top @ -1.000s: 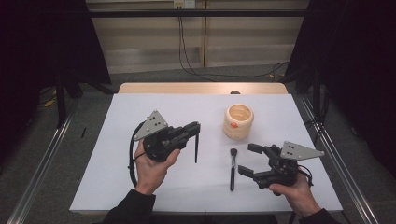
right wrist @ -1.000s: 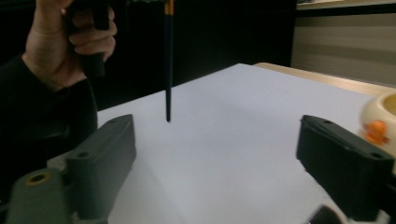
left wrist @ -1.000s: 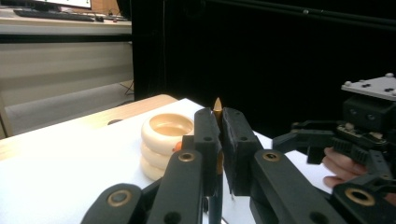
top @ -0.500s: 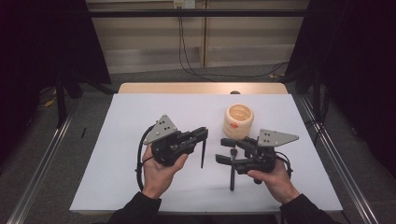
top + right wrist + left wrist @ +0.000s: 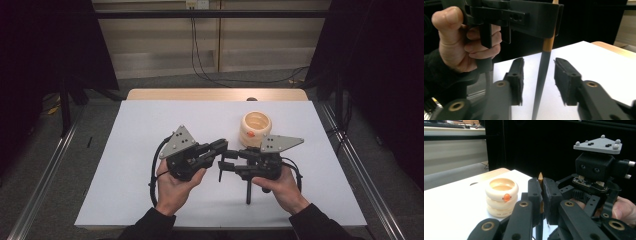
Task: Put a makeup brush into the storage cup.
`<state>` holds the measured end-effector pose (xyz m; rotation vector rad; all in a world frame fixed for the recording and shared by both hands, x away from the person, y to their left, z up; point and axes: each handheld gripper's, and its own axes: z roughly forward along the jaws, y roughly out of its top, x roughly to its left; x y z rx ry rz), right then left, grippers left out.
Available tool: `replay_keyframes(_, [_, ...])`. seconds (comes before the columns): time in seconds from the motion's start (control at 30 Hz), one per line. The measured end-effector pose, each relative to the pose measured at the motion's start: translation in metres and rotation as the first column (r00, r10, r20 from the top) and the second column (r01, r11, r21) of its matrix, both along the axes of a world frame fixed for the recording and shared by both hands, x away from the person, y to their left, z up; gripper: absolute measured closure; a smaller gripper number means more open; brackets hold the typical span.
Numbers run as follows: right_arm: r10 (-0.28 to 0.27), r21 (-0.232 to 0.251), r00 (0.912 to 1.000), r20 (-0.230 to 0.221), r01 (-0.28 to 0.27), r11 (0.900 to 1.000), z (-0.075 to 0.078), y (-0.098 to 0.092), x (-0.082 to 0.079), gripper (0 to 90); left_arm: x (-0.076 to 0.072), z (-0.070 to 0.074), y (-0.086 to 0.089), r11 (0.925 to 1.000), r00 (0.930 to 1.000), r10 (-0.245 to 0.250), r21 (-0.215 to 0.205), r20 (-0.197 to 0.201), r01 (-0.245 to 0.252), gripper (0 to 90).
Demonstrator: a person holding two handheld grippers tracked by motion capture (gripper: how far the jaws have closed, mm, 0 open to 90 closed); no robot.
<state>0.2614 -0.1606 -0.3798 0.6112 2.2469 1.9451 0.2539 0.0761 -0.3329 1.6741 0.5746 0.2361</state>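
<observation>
Black tapered brush handle [image 5: 541, 75] — left hand-held gripper [image 5: 222, 146] clamps it; right hand-held gripper [image 5: 537, 81] closing, seemingly untouching.

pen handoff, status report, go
Left hand-held gripper shut on pen. Right hand-held gripper closing around it, pads not touching. Cap on table, ringed pot clear.

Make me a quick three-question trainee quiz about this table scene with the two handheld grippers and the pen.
1. True or false: the left gripper is shut on the pen.
2. Are the right gripper's pads pressing on the pen? A) yes B) no, the pen stands between them with gaps on both sides
3. What marks the front of the cream ringed cup?

Key
1. True; its jaws clamp the pen near the top.
2. B; the jaws have just been closing around the pen.
3. A small orange knob.
</observation>
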Motion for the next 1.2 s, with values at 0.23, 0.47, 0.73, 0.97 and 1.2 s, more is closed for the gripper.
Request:
replay_keyframes(0.23, [-0.013, 0.011, 0.9999, -0.009, 0.013, 1.0, 0.0, -0.003, 0.003, 73.1, -0.001, -0.004, -0.004, 0.9999, 1.0, -0.005, 0.015, -0.005, 0.005, 85.3])
replay_keyframes(0.47, [-0.015, 0.006, 0.9998, -0.012, 0.015, 1.0, 0.0, -0.004, 0.004, 82.8, 0.002, -0.008, -0.005, 0.9995, 0.9997, -0.026, 0.02, 0.001, 0.026, 85.2])
replay_keyframes(0.73, [-0.024, -0.018, 0.9995, -0.02, 0.024, 1.0, -0.001, -0.006, 0.005, 83.4, 0.004, -0.013, -0.006, 0.9992, 0.9992, -0.039, 0.006, 0.007, 0.039, 82.0])
replay_keyframes(0.97, [-0.037, -0.023, 0.9992, -0.016, 0.036, 0.999, 0.0, -0.008, 0.006, 83.4, 0.005, -0.013, -0.005, 0.9998, 0.9996, 0.021, -0.006, 0.016, -0.021, 61.4])
replay_keyframes(1.2, [-0.042, -0.027, 0.9991, -0.01, 0.042, 0.999, -0.001, -0.009, 0.007, 83.4, 0.007, -0.012, -0.004, 0.9973, 0.9965, 0.073, -0.011, 0.041, -0.072, 37.8])
